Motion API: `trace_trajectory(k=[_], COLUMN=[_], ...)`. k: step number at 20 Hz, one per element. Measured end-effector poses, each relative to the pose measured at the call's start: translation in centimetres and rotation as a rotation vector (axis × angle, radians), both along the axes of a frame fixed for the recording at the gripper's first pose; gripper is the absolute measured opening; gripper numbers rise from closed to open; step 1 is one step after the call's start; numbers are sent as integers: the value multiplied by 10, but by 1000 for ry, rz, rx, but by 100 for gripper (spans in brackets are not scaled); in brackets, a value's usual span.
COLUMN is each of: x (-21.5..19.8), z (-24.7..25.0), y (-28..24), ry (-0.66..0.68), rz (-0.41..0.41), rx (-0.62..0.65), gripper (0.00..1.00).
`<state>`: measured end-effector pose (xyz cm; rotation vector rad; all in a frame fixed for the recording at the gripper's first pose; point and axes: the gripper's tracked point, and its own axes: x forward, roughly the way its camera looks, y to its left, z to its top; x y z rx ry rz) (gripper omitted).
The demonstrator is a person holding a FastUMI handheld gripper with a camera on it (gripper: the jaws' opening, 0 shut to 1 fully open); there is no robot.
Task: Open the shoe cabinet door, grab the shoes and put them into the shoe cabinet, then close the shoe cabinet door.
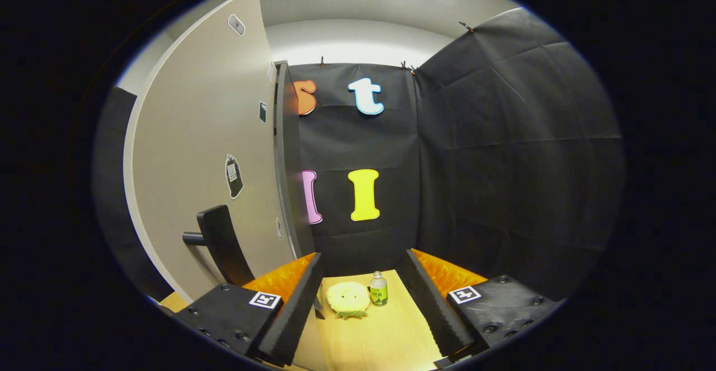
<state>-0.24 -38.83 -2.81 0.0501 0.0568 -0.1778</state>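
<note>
The shoe cabinet's beige door [207,136] stands tall to the left of my fingers, its dark edge [288,164] turned toward me. A black handle [221,242] sticks out from its lower part, just left of and above my left finger. From here I cannot tell how far the door is swung. My gripper [363,254] is open, its fingers wide apart with nothing held between them.
On the light wooden surface [386,337] just ahead, between the fingers, lie a flat yellow pineapple-shaped item [348,298] and a small green-labelled bottle [378,290]. Black booth cloth [503,164] closes off the back and right.
</note>
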Motion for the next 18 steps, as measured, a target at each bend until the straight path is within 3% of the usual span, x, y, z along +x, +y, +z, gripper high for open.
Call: trace_trajectory(k=[10,18], x=[-12,-10], z=[2,-11], y=[47,155], ry=[-9,-19], rz=[-38,-61], rx=[-62,-43], gripper=[91,91])
